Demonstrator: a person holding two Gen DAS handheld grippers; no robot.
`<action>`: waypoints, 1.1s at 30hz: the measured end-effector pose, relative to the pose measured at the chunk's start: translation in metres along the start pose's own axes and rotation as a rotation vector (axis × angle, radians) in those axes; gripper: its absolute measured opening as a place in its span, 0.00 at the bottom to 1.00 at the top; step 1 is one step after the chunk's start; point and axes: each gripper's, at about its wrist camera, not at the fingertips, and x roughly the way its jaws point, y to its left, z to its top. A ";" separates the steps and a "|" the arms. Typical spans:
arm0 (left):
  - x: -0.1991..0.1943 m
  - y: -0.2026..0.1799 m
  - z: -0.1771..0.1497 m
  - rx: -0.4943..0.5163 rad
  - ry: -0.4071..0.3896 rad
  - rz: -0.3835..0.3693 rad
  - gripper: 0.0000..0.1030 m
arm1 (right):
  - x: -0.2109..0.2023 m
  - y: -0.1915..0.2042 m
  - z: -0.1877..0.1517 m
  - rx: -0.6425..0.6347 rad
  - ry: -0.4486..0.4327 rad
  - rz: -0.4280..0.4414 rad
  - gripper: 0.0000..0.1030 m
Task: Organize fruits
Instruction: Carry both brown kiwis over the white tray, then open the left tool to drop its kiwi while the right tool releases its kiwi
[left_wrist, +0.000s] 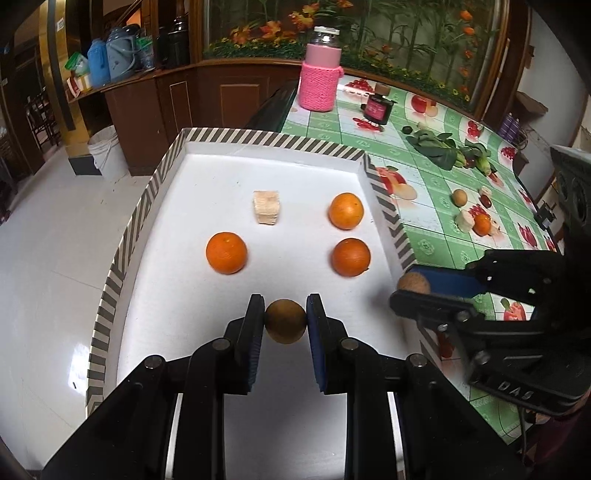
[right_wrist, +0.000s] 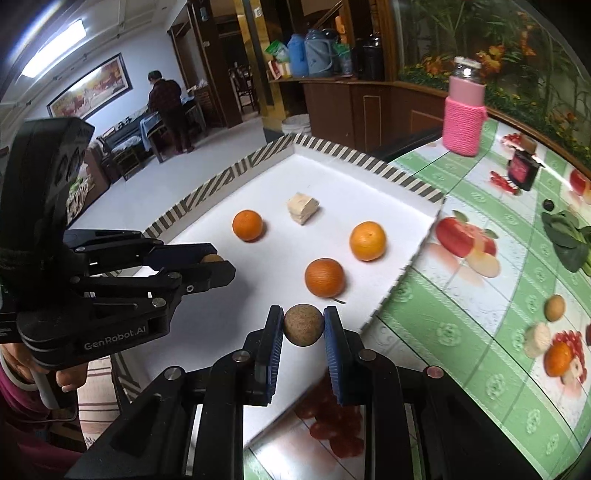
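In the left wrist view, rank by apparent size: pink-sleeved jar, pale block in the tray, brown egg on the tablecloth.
1. Pink-sleeved jar, though farthest.
2. Pale block.
3. Brown egg, clearly smallest.

Tray (left_wrist: 266, 173) far half open betw. three oranges (left_wrist: 226, 252) & beige block (left_wrist: 266, 207); striped rim (left_wrist: 388, 210) blocks sides.

Three oranges (left_wrist: 226, 252) in tray (left_wrist: 273, 141)

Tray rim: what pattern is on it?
Dark and cream diagonal stripes on the tray rim, clearest in left wrist view.
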 end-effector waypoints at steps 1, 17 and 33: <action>0.002 0.001 -0.001 -0.002 0.002 0.005 0.20 | 0.004 0.001 0.000 -0.003 0.007 0.002 0.22; 0.023 0.004 0.002 -0.032 0.018 0.081 0.20 | 0.037 0.004 0.004 -0.028 0.055 -0.018 0.22; 0.026 0.011 0.002 -0.092 0.033 0.121 0.67 | 0.002 -0.008 -0.003 0.050 -0.023 0.033 0.44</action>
